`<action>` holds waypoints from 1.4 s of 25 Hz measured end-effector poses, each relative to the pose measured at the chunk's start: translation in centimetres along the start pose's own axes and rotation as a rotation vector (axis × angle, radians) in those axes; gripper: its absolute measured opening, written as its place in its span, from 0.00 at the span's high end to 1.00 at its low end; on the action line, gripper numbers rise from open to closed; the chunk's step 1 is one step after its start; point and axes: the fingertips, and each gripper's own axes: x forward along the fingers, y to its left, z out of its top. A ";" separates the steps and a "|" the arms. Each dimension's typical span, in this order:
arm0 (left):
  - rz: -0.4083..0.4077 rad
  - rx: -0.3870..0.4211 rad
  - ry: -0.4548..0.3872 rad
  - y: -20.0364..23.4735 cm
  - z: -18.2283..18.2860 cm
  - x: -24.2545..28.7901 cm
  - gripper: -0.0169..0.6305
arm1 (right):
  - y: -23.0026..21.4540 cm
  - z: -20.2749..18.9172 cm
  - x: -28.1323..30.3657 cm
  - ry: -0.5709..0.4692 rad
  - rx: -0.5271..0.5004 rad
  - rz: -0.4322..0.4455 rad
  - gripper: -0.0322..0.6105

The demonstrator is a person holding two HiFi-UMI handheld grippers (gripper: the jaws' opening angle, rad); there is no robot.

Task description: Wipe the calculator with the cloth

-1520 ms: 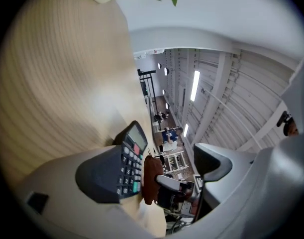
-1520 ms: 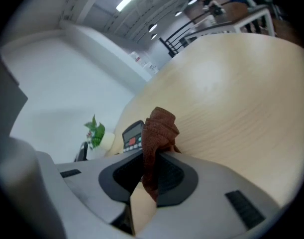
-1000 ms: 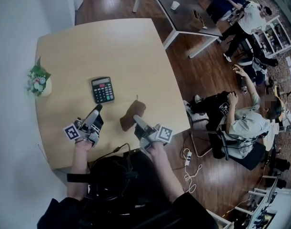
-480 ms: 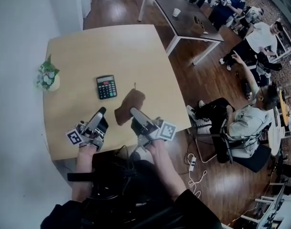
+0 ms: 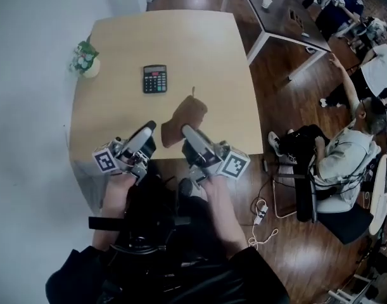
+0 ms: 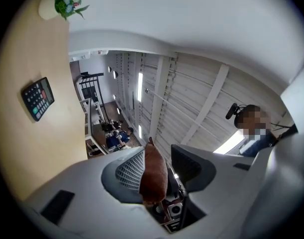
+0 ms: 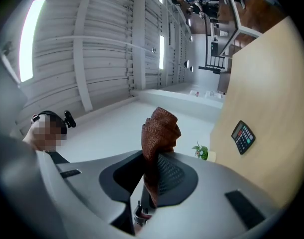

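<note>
The cloth [image 5: 190, 113] is held tight in the right gripper [image 5: 187, 130] jaws. The left gripper [image 5: 150, 127] jaws have just been closing round it, not squeezing yet. The calculator [image 5: 155, 79] is laid ahead, nearer the left.

The right gripper [image 5: 188, 132] pinches the cloth [image 5: 188, 114]; the left gripper [image 5: 149, 129], its fingers [image 6: 128, 171] just closing, stands loose around it.

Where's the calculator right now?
In the head view, the calculator lies flat on the wooden table, right of the little plant and farther away than the brown cloth.
</note>
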 end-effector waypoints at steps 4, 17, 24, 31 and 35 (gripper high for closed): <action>0.077 0.029 -0.010 -1.0 -1.0 -2.5 0.72 | 0.4 -2.2 -0.3 0.014 0.036 0.061 0.86; 0.059 -0.033 -0.042 -2.8 -1.0 -3.9 0.77 | 2.8 -3.2 -1.0 -0.032 -0.009 0.070 0.86; -0.011 -0.084 -0.073 -3.0 2.6 -5.9 0.80 | 3.0 -5.1 2.5 -0.024 -0.044 0.039 0.86; -0.034 -0.107 -0.088 -3.5 3.8 -6.4 0.81 | 3.4 -6.2 4.1 0.012 -0.059 0.007 0.86; -0.037 -0.125 -0.103 -3.7 4.4 -7.3 0.81 | 3.0 -7.5 4.9 0.031 -0.045 -0.013 0.86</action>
